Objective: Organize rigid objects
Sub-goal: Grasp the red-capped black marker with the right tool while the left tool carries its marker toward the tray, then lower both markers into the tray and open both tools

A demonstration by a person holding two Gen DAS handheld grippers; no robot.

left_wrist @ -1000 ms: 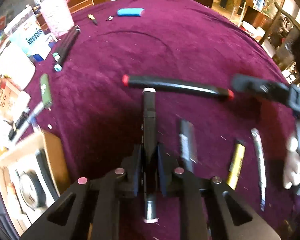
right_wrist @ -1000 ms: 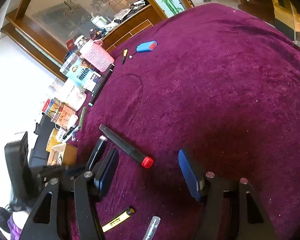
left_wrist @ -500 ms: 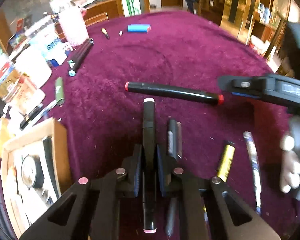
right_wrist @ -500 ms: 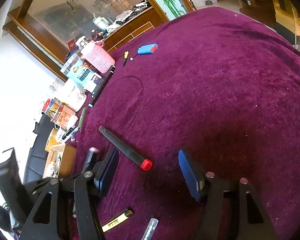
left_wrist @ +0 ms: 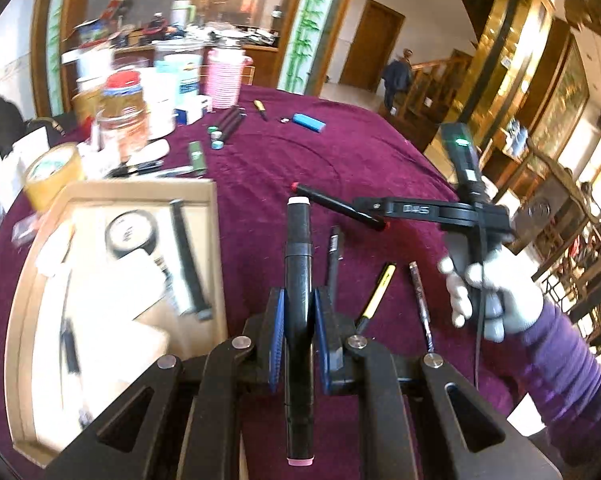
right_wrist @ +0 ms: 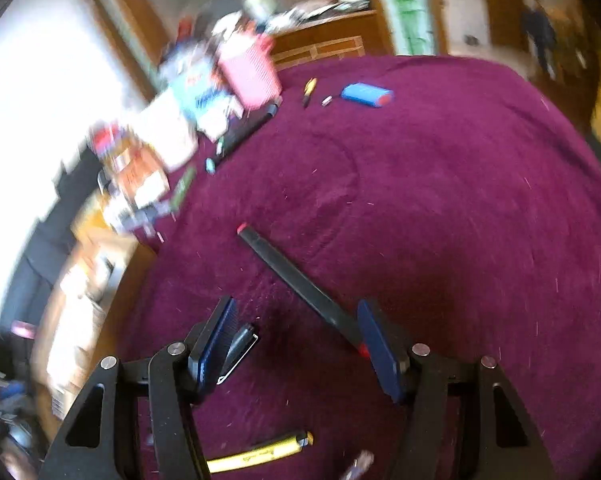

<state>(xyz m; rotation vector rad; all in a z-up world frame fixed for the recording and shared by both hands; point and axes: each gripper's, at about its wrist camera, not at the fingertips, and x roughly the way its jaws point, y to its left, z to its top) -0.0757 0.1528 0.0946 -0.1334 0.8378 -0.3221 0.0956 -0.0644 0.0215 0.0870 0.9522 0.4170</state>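
My left gripper (left_wrist: 297, 322) is shut on a black marker with a pale pink cap (left_wrist: 298, 264), held lengthwise above the purple cloth. A black marker with red ends (right_wrist: 300, 286) lies on the cloth; it also shows in the left wrist view (left_wrist: 332, 205). My right gripper (right_wrist: 296, 344) is open over it, its right pad close to the marker's near red end. A black pen (left_wrist: 334, 258), a yellow pen (left_wrist: 376, 294) and a clear pen (left_wrist: 420, 300) lie side by side near me. The yellow pen also shows in the right wrist view (right_wrist: 260, 452).
An open cardboard box (left_wrist: 112, 280) with a tape roll and small items sits at the left. Jars, a pink cup (left_wrist: 224, 78), markers (left_wrist: 226, 126) and a blue case (left_wrist: 308, 121) stand at the table's far side. A person stands in the far doorway.
My left gripper has lifted and tilted up with the marker, bringing the box and room into view. My right gripper has moved in over the red-ended marker; its view is blurred.
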